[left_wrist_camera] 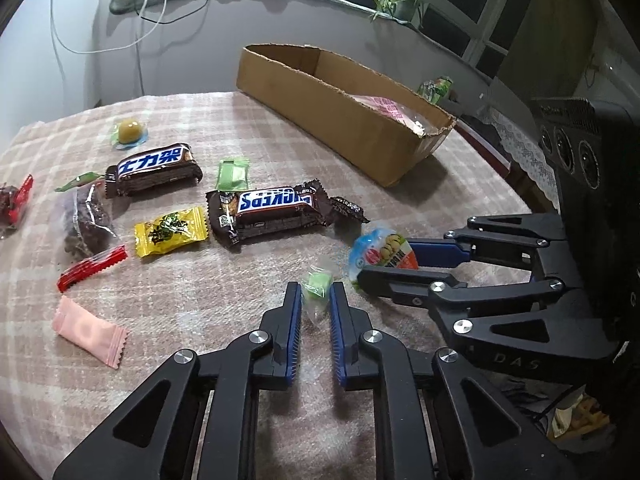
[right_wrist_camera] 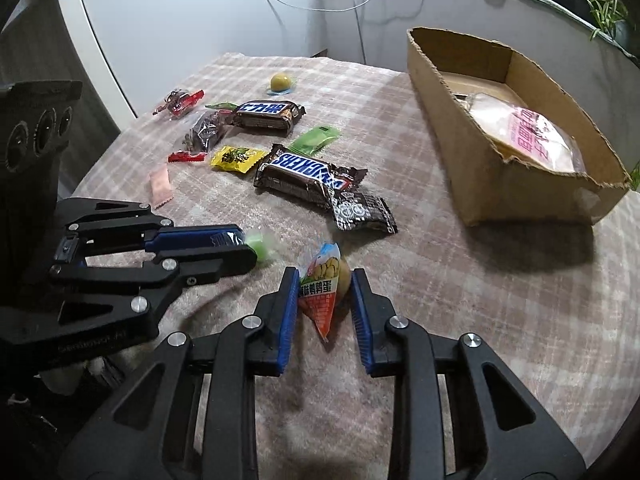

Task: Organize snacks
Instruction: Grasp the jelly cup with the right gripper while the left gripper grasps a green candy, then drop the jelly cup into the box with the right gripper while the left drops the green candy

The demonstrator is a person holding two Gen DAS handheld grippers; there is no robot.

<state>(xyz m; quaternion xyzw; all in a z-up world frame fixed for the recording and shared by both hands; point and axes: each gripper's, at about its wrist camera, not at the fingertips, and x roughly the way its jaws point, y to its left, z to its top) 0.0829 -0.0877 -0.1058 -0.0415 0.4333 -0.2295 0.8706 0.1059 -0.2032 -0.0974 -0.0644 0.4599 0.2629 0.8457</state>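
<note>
My left gripper (left_wrist_camera: pixel 316 292) is closed around a small green wrapped candy (left_wrist_camera: pixel 317 285) on the checked tablecloth; it also shows in the right wrist view (right_wrist_camera: pixel 260 245). My right gripper (right_wrist_camera: pixel 324 280) is closed around a quail egg snack packet (right_wrist_camera: pixel 322 286) with a blue, white and orange wrapper, seen from the left wrist view (left_wrist_camera: pixel 380 252) too. Both snacks rest on or just above the cloth. A brown cardboard box (right_wrist_camera: pixel 500 176) stands at the back right and holds a pink-labelled bag (right_wrist_camera: pixel 528 136).
Loose snacks lie on the cloth: two Snickers bars (left_wrist_camera: pixel 276 208) (left_wrist_camera: pixel 154 168), a yellow candy (left_wrist_camera: pixel 172 230), a pink sachet (left_wrist_camera: pixel 90 330), a green sachet (left_wrist_camera: pixel 233 174), red-wrapped snacks (left_wrist_camera: pixel 90 266), a jelly cup (left_wrist_camera: pixel 130 130), a dark sachet (right_wrist_camera: pixel 360 210). The table edge runs at the right.
</note>
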